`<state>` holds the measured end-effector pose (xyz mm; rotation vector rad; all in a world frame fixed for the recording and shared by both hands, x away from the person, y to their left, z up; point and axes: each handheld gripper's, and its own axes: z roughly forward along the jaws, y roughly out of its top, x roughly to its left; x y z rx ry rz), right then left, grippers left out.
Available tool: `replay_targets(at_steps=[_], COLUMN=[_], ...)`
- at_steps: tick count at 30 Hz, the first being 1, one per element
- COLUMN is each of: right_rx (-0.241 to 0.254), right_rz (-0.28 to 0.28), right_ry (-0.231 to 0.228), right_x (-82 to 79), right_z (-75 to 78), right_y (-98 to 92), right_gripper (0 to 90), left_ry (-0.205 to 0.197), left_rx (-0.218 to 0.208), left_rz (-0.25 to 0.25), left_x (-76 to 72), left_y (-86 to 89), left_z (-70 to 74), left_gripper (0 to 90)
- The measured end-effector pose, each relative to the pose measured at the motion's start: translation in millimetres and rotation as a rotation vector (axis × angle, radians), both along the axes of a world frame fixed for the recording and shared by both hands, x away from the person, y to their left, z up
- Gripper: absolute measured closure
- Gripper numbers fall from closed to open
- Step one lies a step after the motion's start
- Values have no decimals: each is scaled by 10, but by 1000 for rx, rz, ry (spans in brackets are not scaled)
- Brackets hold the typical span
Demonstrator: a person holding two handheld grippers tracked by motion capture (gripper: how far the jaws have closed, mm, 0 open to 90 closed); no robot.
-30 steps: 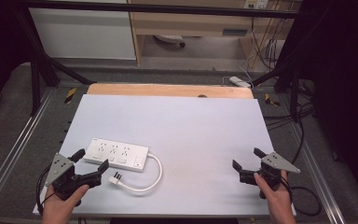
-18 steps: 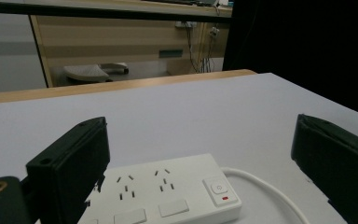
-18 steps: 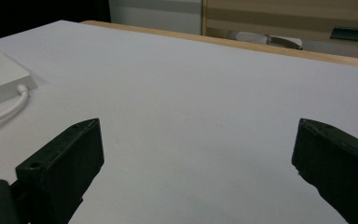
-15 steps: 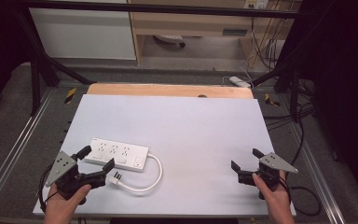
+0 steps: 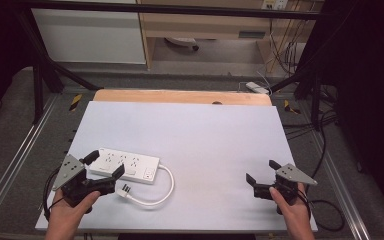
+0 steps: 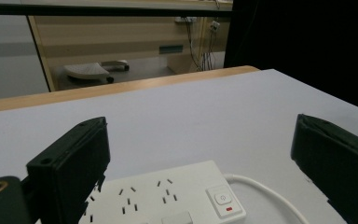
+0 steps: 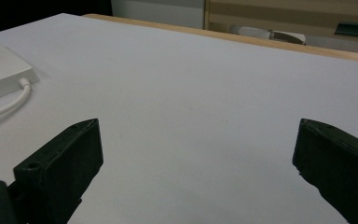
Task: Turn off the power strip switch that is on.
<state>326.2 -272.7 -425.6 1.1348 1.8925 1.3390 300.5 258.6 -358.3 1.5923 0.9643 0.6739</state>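
A white power strip (image 5: 125,164) lies flat at the front left of the white table top (image 5: 200,135); its white cable (image 5: 160,192) loops round to a plug (image 5: 125,189) beside it. My left gripper (image 5: 104,163) is open just in front of the strip's left end, jaws on either side of that end and nothing held. In the left gripper view the power strip (image 6: 168,198) and its switch (image 6: 222,201) lie low between the wide jaws. My right gripper (image 5: 263,172) is open over bare table at the front right. The right gripper view catches the strip's end (image 7: 2,70) at far left.
A wooden strip (image 5: 180,96) borders the table's far edge. Metal rails (image 5: 15,160) run along both sides. Cables (image 5: 330,210) trail off the right side onto the floor. A white cabinet (image 5: 90,30) and a wooden shelf unit (image 5: 215,25) stand beyond the table.
My left gripper has crept forward and right, up to the power strip's left end. The right gripper has barely shifted.
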Motion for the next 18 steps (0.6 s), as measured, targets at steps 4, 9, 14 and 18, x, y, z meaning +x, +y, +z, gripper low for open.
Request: replay_targets(at_steps=[4,9,14,18], right_rx=[0,0,-1,-2], right_rz=[9,13,20,29], right_ry=[5,12,8,10], right_x=[-1,-7,-16,-19], right_z=[-3,-3,0,-1], right_y=[9,5,1,6], right_gripper=[20,21,18,19], left_ry=[-7,-14,-24,-23], left_rx=[-4,-17,-28,-25], left_rz=[-13,-6,-1,-4], left_x=[4,2,-6,5], left_y=[-34,-16,-3,-17], left_z=[49,76,111,111], left_gripper=[44,68,81,149])
